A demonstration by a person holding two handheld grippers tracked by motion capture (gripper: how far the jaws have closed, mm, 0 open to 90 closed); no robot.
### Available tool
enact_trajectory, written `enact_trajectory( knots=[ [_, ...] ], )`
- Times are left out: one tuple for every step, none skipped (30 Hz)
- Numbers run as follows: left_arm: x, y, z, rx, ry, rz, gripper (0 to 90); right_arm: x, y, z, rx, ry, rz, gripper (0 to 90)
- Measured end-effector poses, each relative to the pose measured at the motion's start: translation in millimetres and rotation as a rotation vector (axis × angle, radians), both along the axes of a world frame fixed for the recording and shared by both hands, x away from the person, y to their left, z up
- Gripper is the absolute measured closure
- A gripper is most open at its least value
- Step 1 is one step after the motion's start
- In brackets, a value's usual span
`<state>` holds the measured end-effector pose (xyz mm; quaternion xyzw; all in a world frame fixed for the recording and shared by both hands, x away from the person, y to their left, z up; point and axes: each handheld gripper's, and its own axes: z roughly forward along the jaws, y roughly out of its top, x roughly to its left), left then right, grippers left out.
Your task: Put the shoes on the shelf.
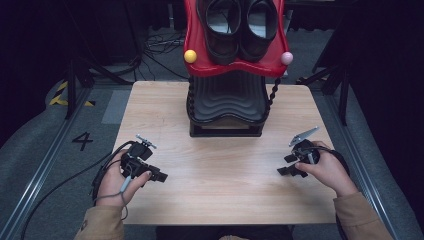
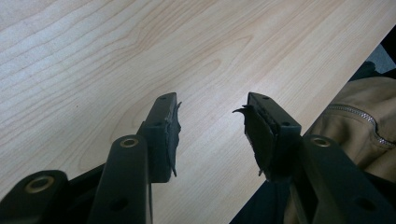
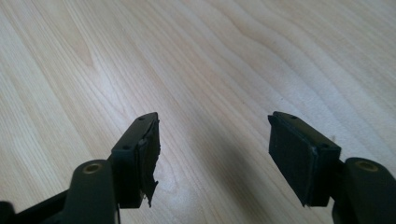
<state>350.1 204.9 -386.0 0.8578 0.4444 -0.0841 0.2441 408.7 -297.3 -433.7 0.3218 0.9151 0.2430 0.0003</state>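
At the left of the light wooden table (image 1: 220,170), the left gripper (image 1: 159,176) rests low in the person's left hand (image 1: 116,181), its jaws spread with nothing between them but bare wood. Farther back, in the middle, a red and black two-tier shoe rack (image 1: 227,97) stands at the table's far edge, with a pair of black leather shoes (image 1: 239,27) on its upper red tray. At the right, the right gripper (image 1: 285,165), in the right hand (image 1: 327,172), also has its jaws spread and empty, well apart from the rack.
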Motion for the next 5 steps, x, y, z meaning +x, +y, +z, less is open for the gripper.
enact_trajectory(
  knots=[
    [0.4, -0.7, -0.7, -0.001, 0.004, -0.001, 55.0, -0.5, 0.6, -1.5, -0.009, 0.002, 0.003, 33.2],
    [1.1, -1.3, -2.3, 0.002, 0.006, -0.004, 55.0, -1.3, 0.8, -3.3, -0.024, 0.001, 0.011, 32.4],
    [1.1, -1.3, -2.3, 0.002, 0.006, -0.004, 54.9, -1.3, 0.8, -3.3, -0.024, 0.001, 0.011, 32.4],
    [1.8, -1.6, -4.7, 0.006, 0.007, -0.005, 54.9, -1.3, 0.3, -3.5, -0.025, 0.002, 0.013, 32.4],
    [1.8, -1.6, -4.7, 0.006, 0.007, -0.005, 55.0, -0.9, -1.5, -3.4, -0.016, 0.0, 0.008, 32.2]
  ],
)
